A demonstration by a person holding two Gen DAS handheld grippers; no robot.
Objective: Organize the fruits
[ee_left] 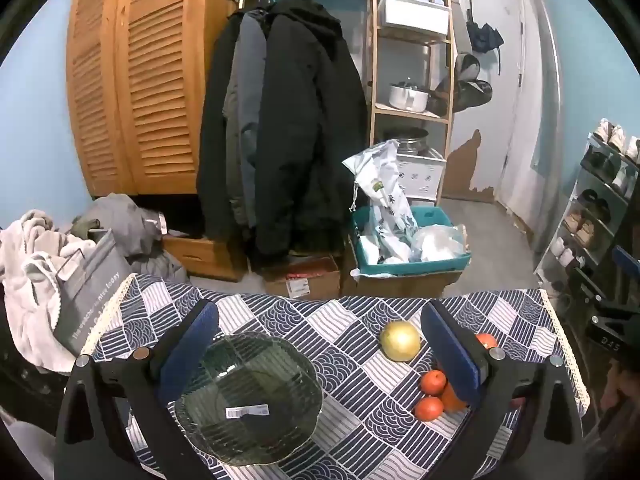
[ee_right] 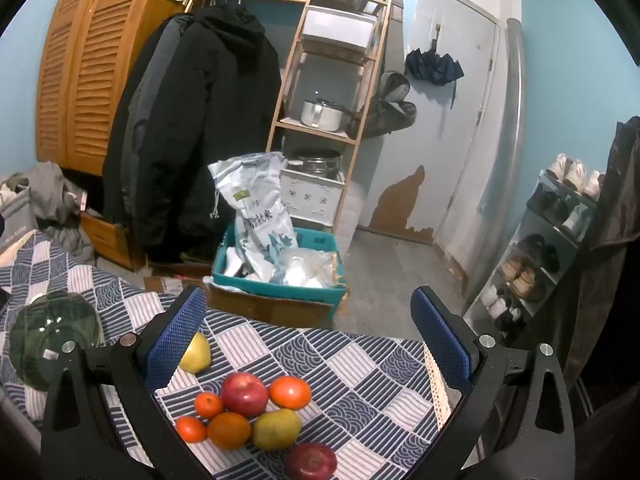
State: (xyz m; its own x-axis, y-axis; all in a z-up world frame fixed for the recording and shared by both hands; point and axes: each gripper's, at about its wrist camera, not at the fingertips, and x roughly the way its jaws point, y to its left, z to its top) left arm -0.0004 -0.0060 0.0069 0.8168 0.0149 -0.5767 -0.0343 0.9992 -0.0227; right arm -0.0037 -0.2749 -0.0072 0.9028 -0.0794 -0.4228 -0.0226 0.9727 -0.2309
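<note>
A worktop (ee_left: 360,432) covered with a blue-and-white patterned cloth is seen from both wrist cameras. The left gripper (ee_left: 320,344) is held wide, nothing between its blue pads, above a green glass plate (ee_left: 248,396) that bears a white label and lies empty on the cloth. To the right of the plate, well apart from it, a yellow fruit (ee_left: 400,340) is seen alone, and small oranges (ee_left: 432,382) are clustered near the right finger, partly hidden by it.

The right gripper (ee_right: 308,332) is likewise spread wide and holds nothing. Below and between its fingers the fruit is gathered: a red apple (ee_right: 244,394) touched by a small orange (ee_right: 209,405) on its left and a larger orange (ee_right: 290,392) on its right; in front of these a further small orange (ee_right: 191,429), a mid-sized orange (ee_right: 229,430) and a yellow-green fruit (ee_right: 277,429) are set side by side. A second red apple (ee_right: 311,462) lies nearest the camera. The yellow fruit (ee_right: 197,354) is partly hidden behind the left finger, and the plate (ee_right: 44,340) is seen far to the left, with no fruit on it.
</note>
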